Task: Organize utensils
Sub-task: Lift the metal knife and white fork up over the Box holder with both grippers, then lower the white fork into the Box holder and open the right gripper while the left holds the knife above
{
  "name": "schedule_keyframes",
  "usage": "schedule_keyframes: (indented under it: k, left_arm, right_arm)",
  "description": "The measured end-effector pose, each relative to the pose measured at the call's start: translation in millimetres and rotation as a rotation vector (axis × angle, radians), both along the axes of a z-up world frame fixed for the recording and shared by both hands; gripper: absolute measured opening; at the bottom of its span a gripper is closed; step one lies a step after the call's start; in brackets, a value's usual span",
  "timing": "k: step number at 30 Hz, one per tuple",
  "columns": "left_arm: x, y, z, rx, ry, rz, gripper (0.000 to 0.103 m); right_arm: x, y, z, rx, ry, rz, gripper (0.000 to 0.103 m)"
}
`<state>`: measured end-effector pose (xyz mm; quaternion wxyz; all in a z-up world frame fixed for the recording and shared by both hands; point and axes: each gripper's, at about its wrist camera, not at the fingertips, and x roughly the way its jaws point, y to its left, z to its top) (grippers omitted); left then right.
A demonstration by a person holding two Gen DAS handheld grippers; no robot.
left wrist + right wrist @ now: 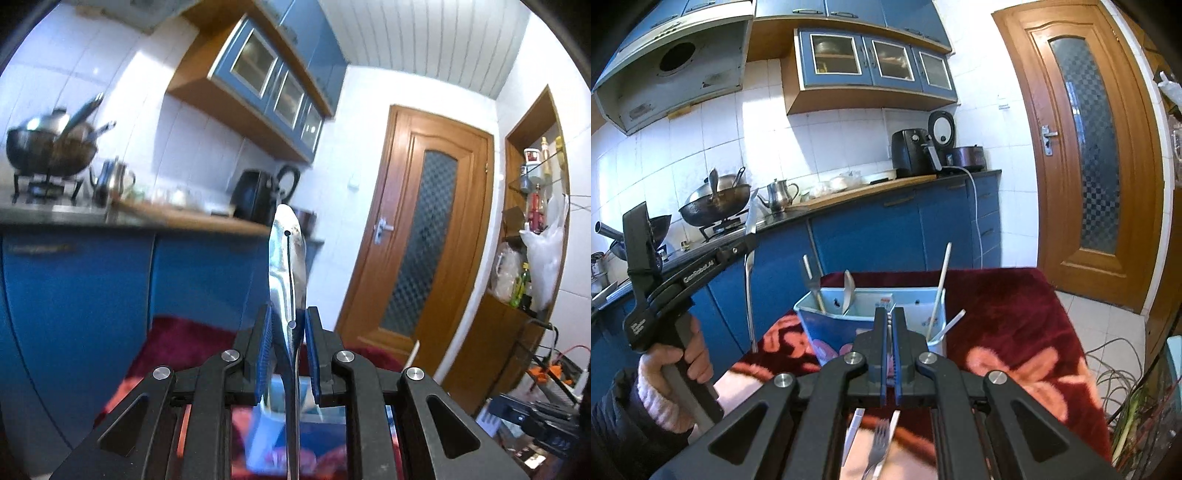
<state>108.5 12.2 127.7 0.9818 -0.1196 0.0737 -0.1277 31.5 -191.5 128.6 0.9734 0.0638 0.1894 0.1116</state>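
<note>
My left gripper [288, 325] is shut on a shiny metal utensil [286, 266], a flat blade-like piece with a slot, held upright. In the right wrist view the left gripper [750, 243] is raised at the left, with the utensil's long handle [750, 295] hanging down. A blue and white utensil holder [831, 325] stands on the red floral cloth [1008, 321], holding a spoon [848, 291], another metal utensil [810, 280] and white chopsticks [942, 288]. My right gripper [889, 321] is shut on a thin utensil handle, whose fork head [879, 439] shows below the jaws.
A kitchen counter [871, 188] with a wok [714, 203], a kettle [779, 195] and an air fryer [912, 151] runs behind the table. A wooden door [1089, 155] is at the right. Cables [1119, 373] lie on the floor at the right.
</note>
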Motion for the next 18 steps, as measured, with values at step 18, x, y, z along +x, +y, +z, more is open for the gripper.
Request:
schedule_keyframes:
  k: [18]
  left_arm:
    - [54, -25, -10, 0.020, -0.130, 0.143, 0.018]
  right_arm:
    - [36, -16, 37, -0.042, -0.097, -0.068, 0.004]
